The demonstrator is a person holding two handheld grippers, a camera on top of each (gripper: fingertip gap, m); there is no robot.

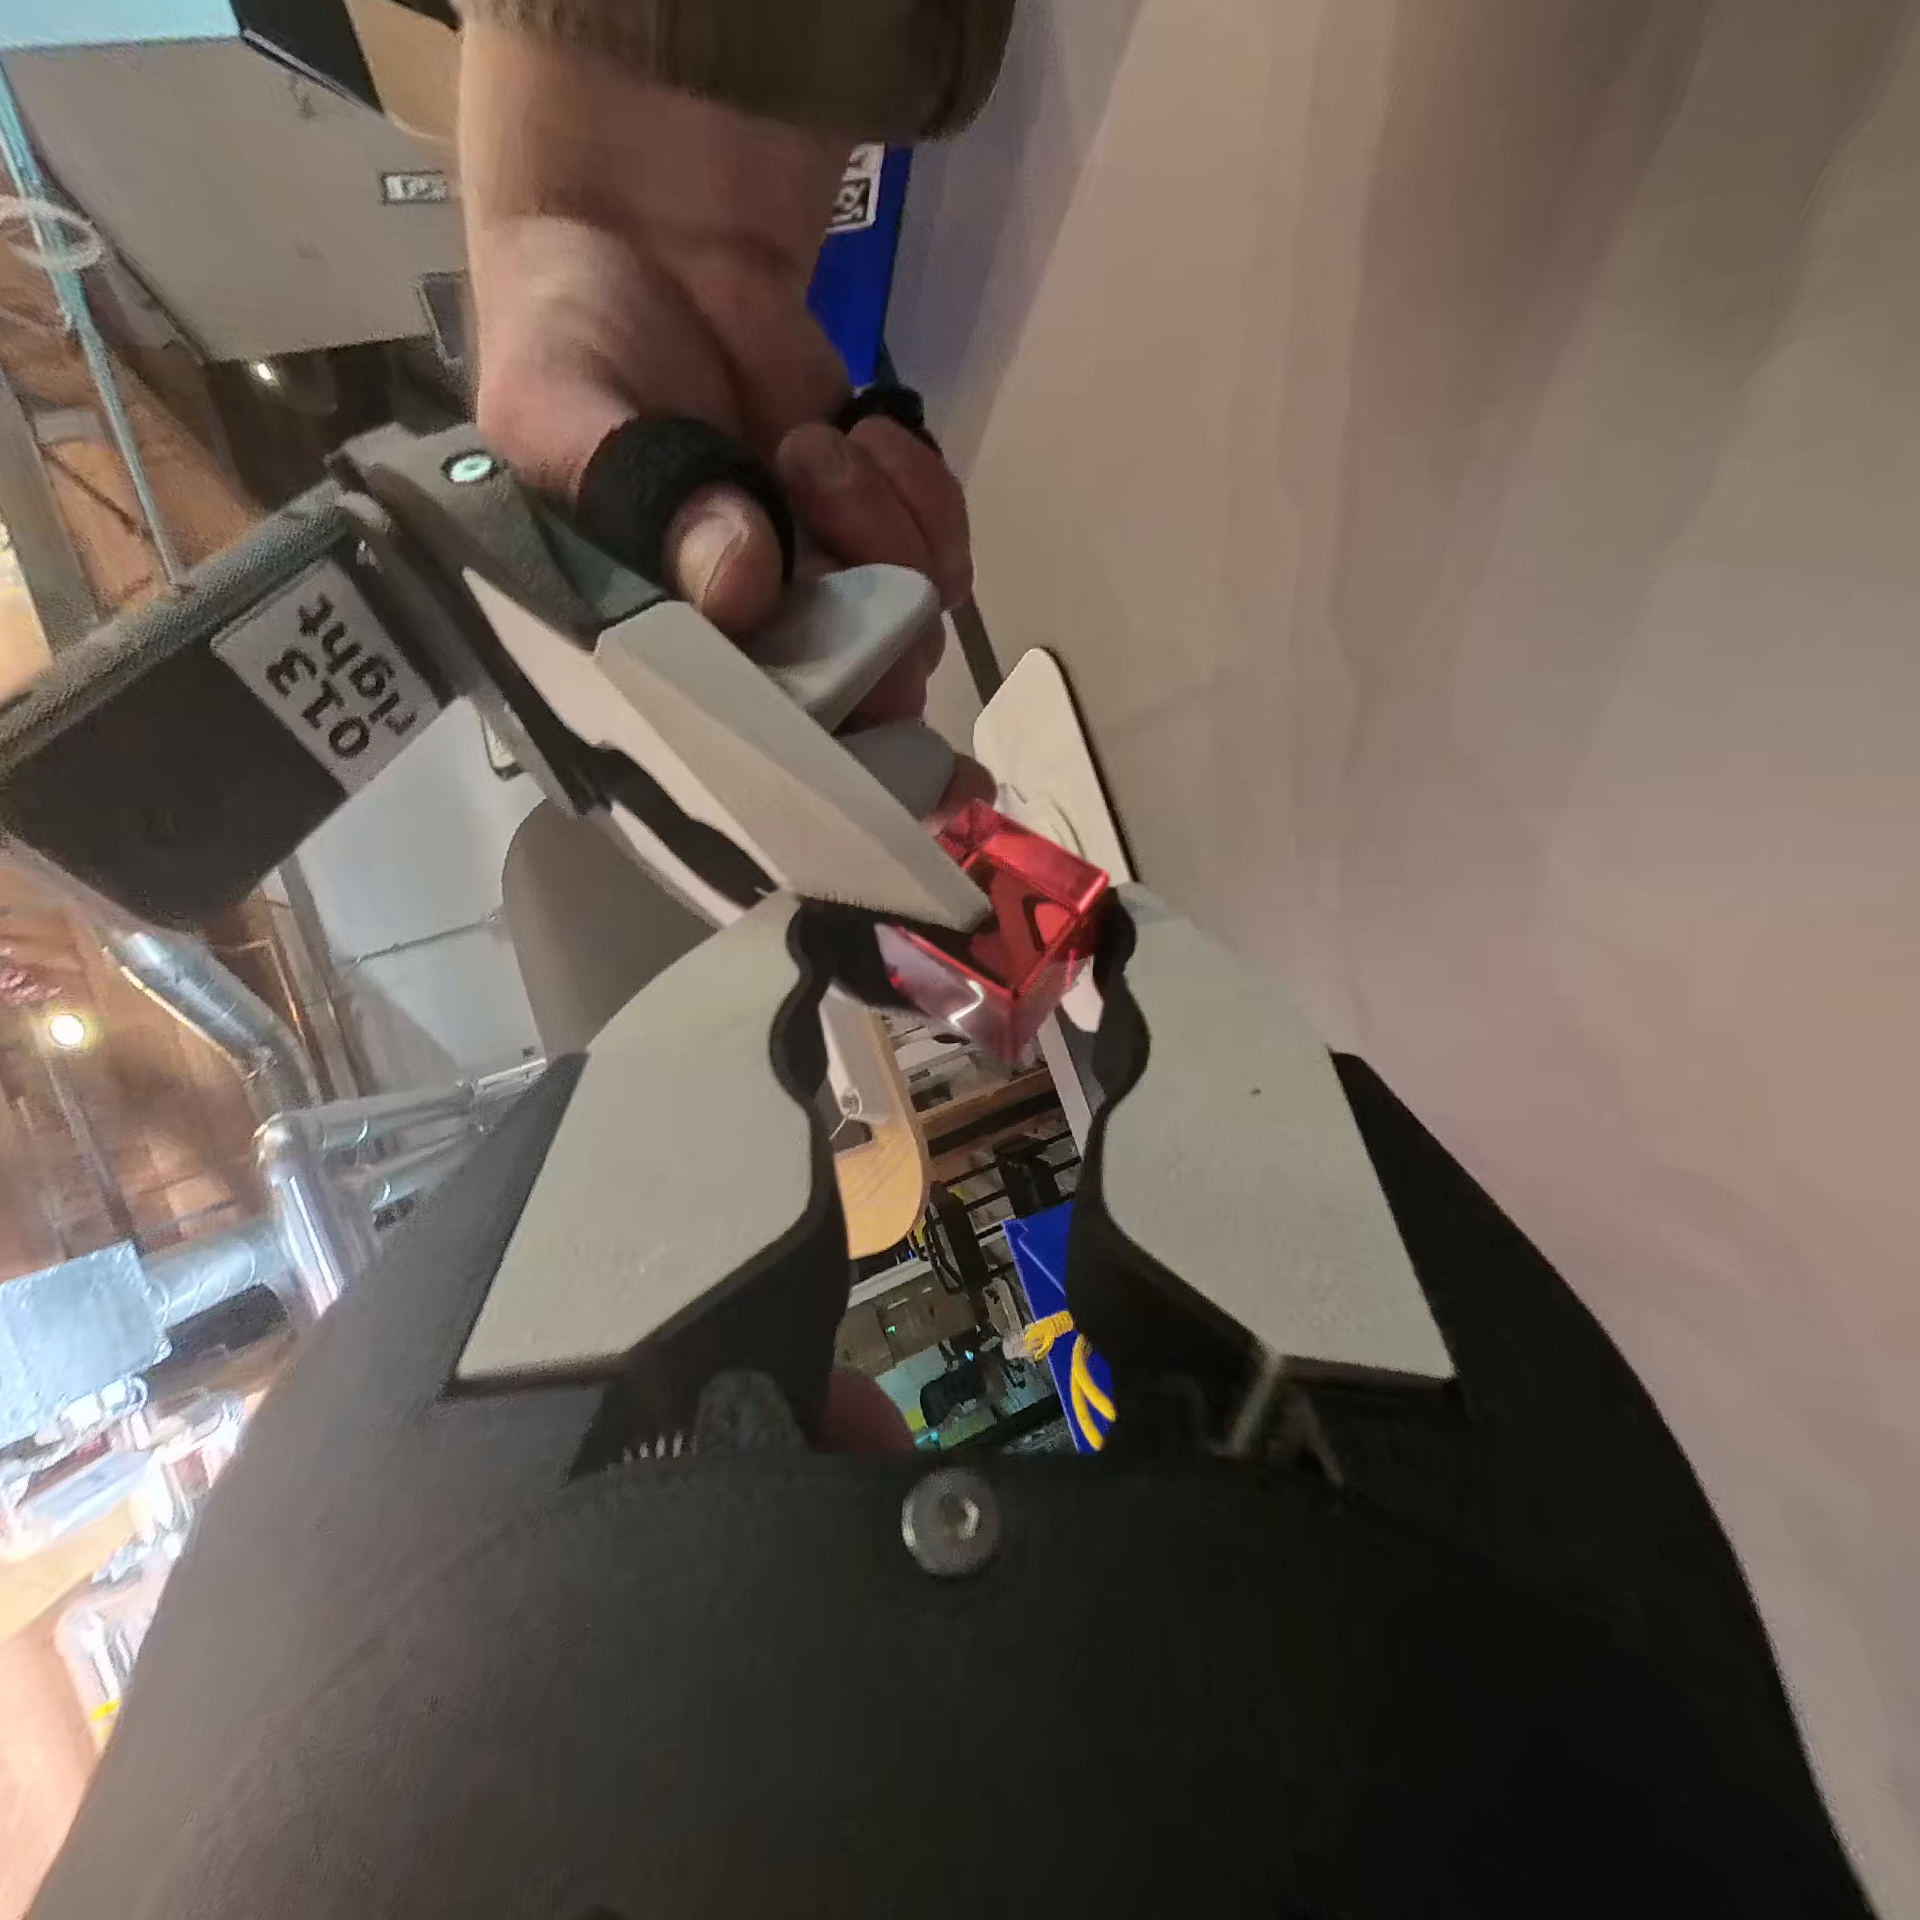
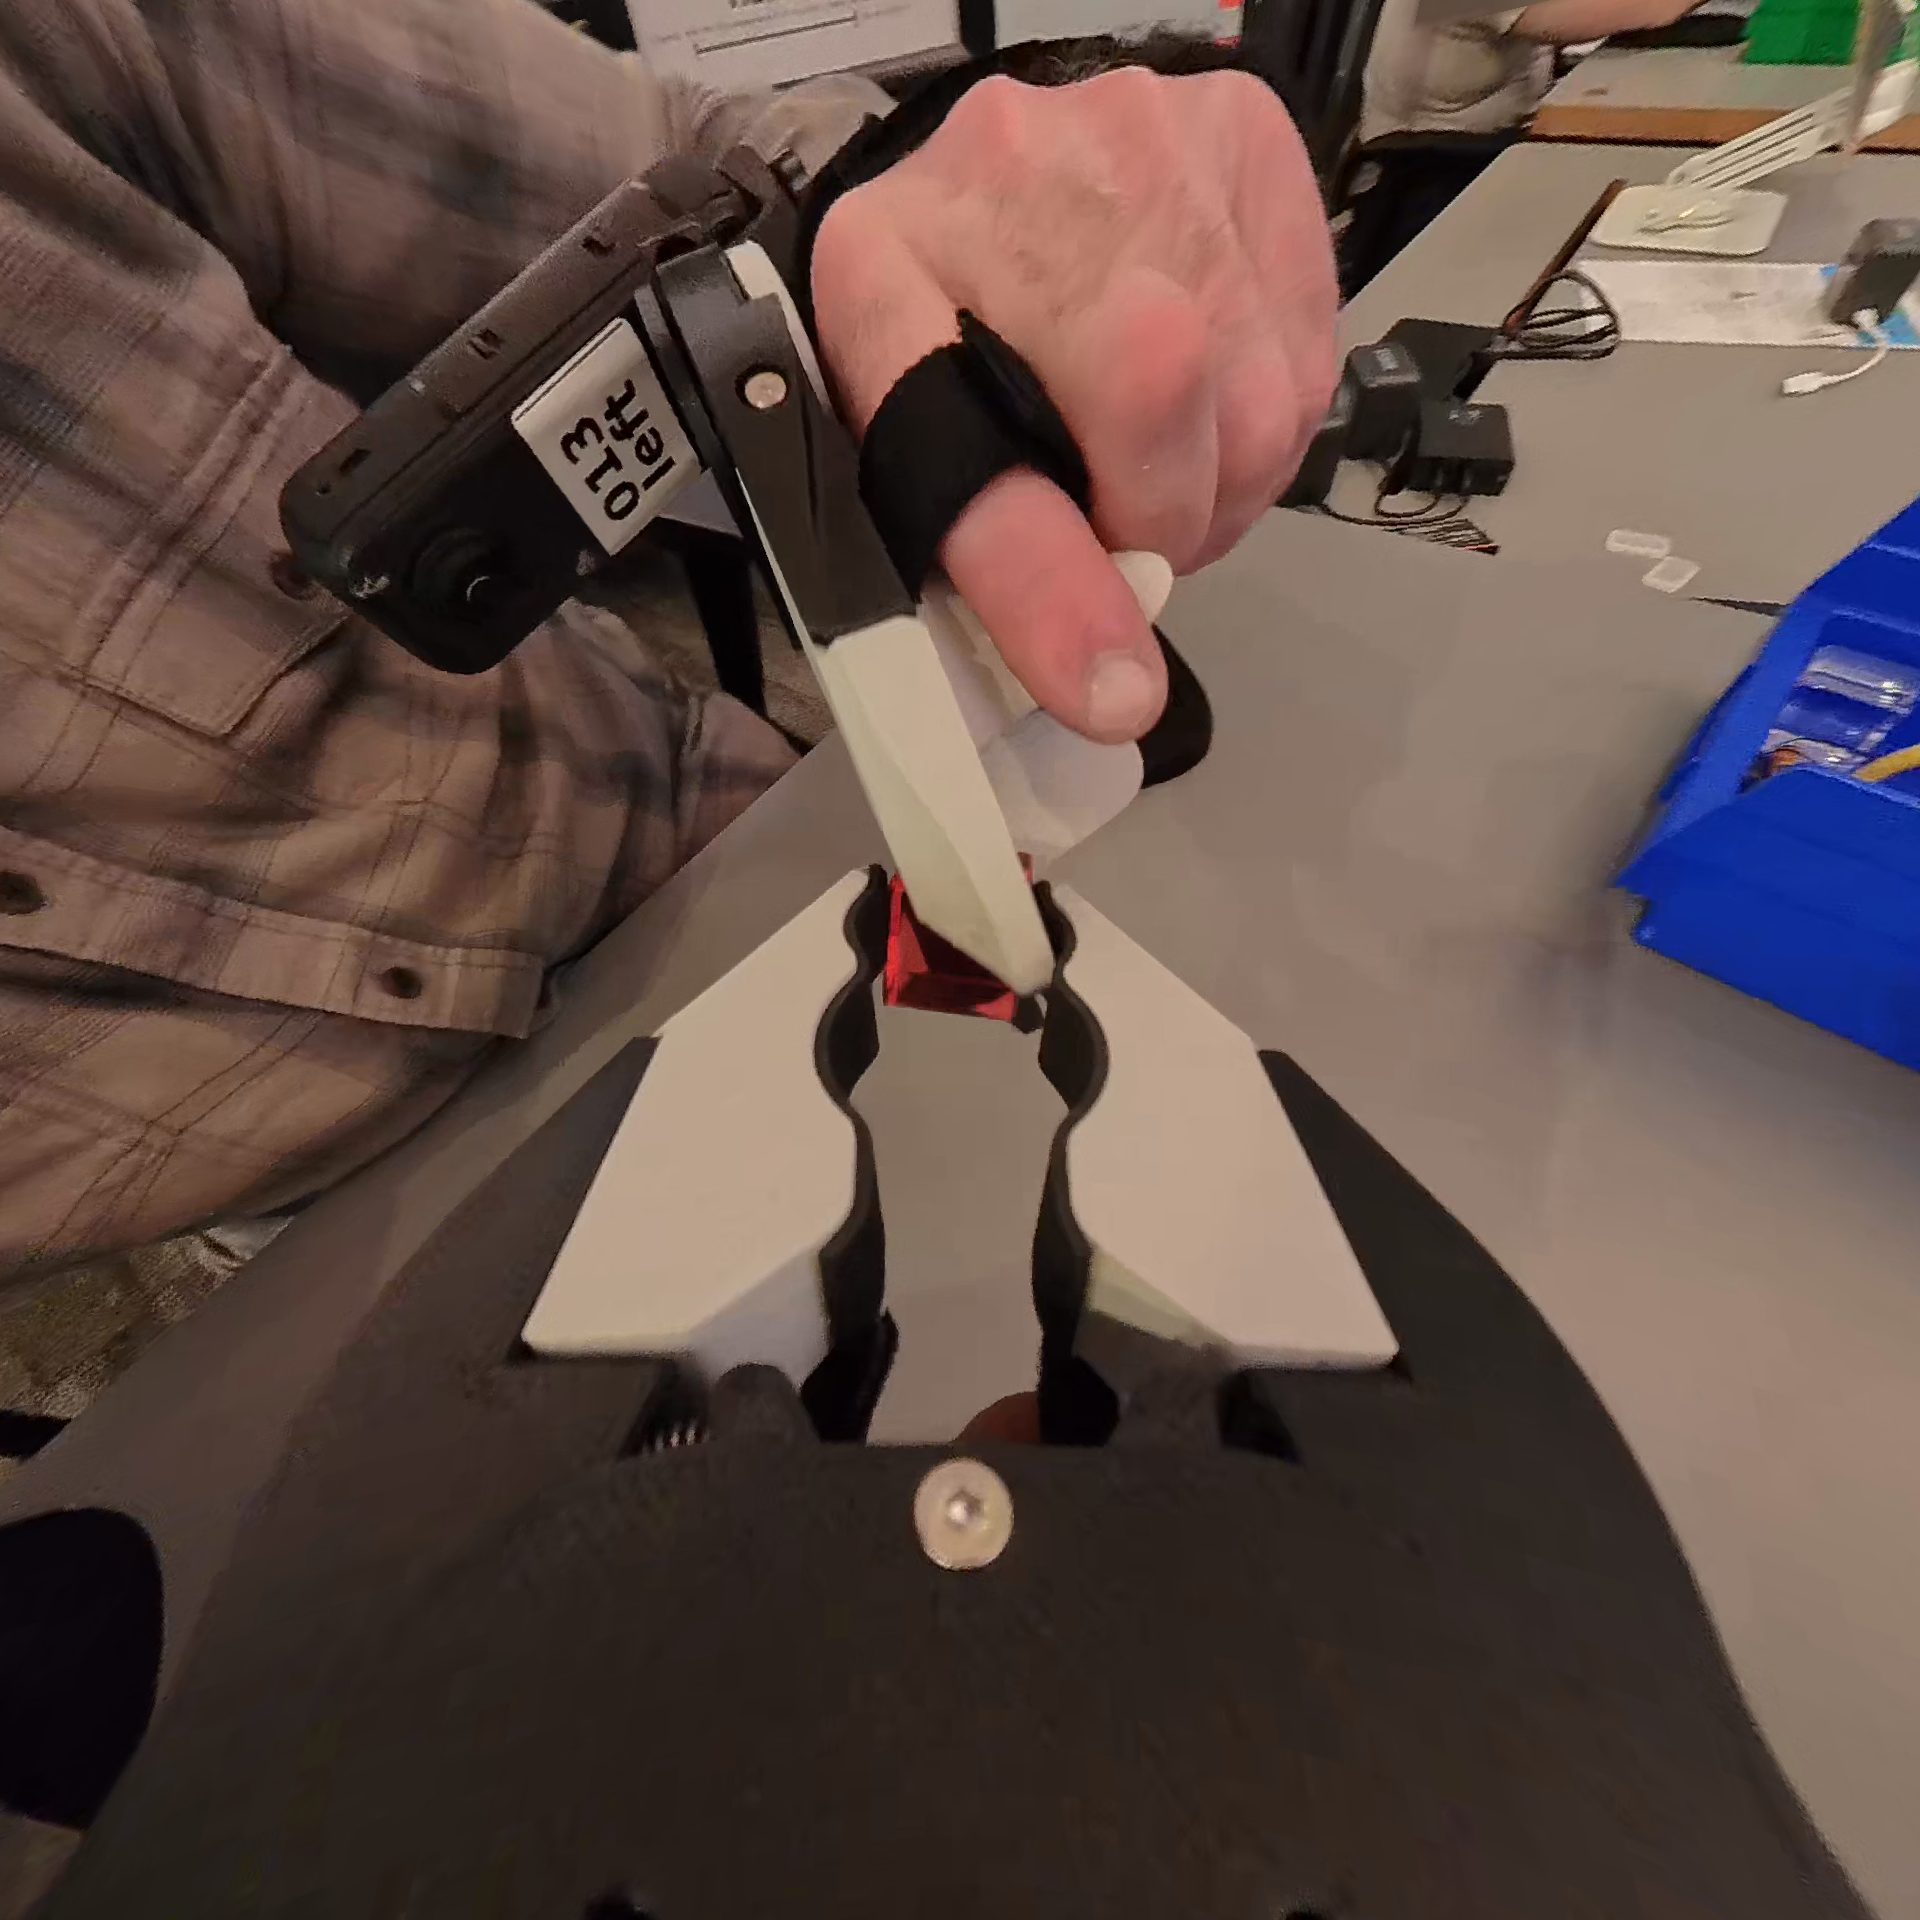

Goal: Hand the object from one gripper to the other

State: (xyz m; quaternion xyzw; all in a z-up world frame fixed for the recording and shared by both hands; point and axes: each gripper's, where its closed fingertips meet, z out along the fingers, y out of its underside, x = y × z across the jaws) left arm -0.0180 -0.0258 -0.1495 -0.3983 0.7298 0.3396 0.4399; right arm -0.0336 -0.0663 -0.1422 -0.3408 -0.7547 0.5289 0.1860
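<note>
A red see-through block [image 1: 1039, 904] is held in the air between both grippers. In the right wrist view, my right gripper [image 2: 956, 888] has its jaws pressed against both sides of the block [image 2: 940, 982]. My left gripper [image 1: 964, 920] stands around the block with its jaws wider, and a gap shows on its left side. The right gripper [image 1: 961, 852] comes in from the upper left, and one of its fingers covers part of the block. The left gripper [image 2: 997, 935] comes down from above, and its near finger hides part of the block.
A grey table [image 2: 1403, 779] lies below. A blue bin [image 2: 1787, 883] stands at the right. Black chargers and cables [image 2: 1434, 416] and a white stand [image 2: 1683, 208] sit at the back. A person's plaid sleeve [image 2: 208, 727] fills the left. My left and right fingertips are right by each other.
</note>
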